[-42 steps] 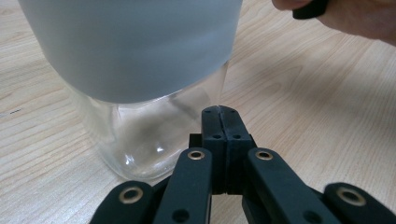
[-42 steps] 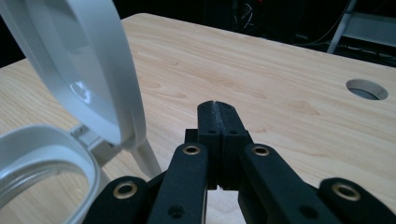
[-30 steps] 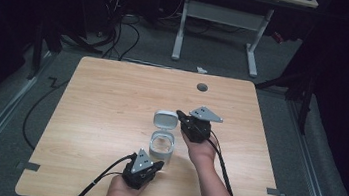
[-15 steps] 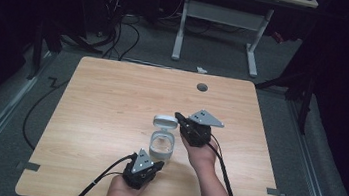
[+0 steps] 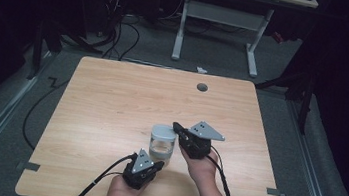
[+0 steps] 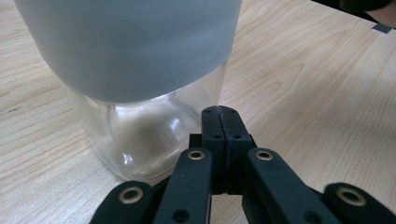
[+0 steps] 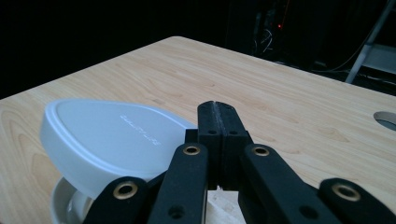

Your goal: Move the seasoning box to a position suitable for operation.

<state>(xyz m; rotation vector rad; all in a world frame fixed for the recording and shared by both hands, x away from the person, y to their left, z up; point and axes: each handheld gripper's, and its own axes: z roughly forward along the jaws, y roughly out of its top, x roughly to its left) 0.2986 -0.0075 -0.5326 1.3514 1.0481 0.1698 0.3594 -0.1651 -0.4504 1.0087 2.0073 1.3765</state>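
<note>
Glass jar [image 6: 140,140]: clear, glossy glass with bright highlights. Lid [image 7: 107,135]: matt, smooth whitish plastic, faint embossed lettering, sitting tilted on the jar. Table [image 5: 111,100]: pale wood-grain top, smooth satin finish. Left gripper [image 6: 219,112], right gripper [image 7: 217,109]: matt black plastic jaws, brass-coloured metal rivets.

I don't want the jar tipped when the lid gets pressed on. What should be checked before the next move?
1. Jar upright on the table: ok.
2. Left gripper shut, tips by the jar's lower wall: ok; actual contact: cannot tell.
3. Lid seated level on the rim: not ok, it sits tilted with the rim showing below.
4. Right gripper shut, beside the lid: ok.
5. Jar contents: cannot tell.
</note>
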